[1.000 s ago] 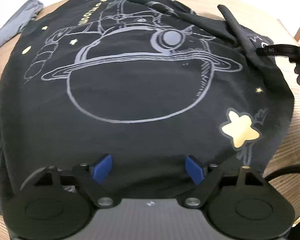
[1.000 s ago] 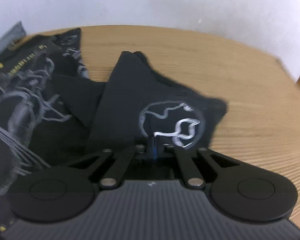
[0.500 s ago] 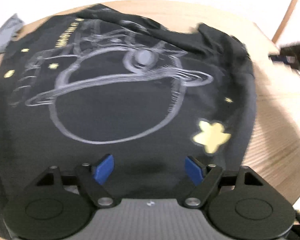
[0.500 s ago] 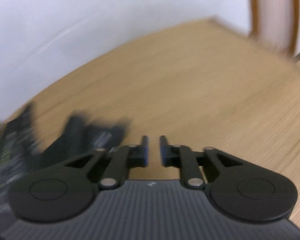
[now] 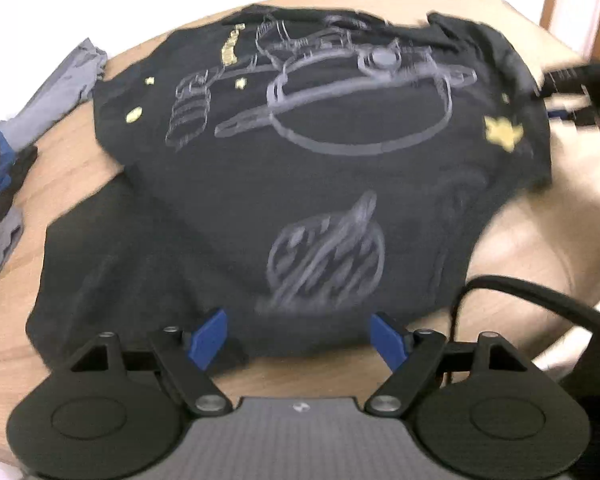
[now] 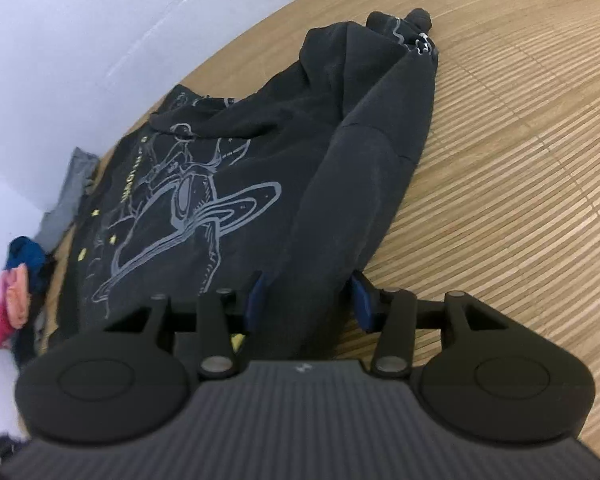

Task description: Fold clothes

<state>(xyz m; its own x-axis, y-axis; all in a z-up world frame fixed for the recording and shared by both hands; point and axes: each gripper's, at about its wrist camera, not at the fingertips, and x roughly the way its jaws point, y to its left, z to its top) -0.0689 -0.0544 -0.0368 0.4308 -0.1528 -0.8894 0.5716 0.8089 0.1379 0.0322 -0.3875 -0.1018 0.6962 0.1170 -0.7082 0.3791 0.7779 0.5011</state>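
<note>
1. Since a second ago, the sleeve that was pinched at its printed cuff in the right gripper has been laid over the body of the black T-shirt, and the right view has swung from bare tabletop back onto the garment
2. The left view has drawn back: the shirt's near hem, earlier under the fingers, is now seen whole, with a ringed-planet print above it
3. The left gripper is held wide open above the near hem; nothing is gripped between its blue pads
4. The right gripper's jaws are opening; the folded sleeve edge lies between the blue pads, but no pressing on the cloth can be made out
5. The T-shirt is spread print-up on the wooden table, the astronaut drawing towards the far edge and a yellow star near the right side
6. The folded sleeve forms a long band along the shirt's right edge, its cuff bunched at the far end
7. A grey garment lies beside the shirt at far left, with blue and pink clothes heaped nearby
8. A black cable crosses the lower right of the left view
</note>
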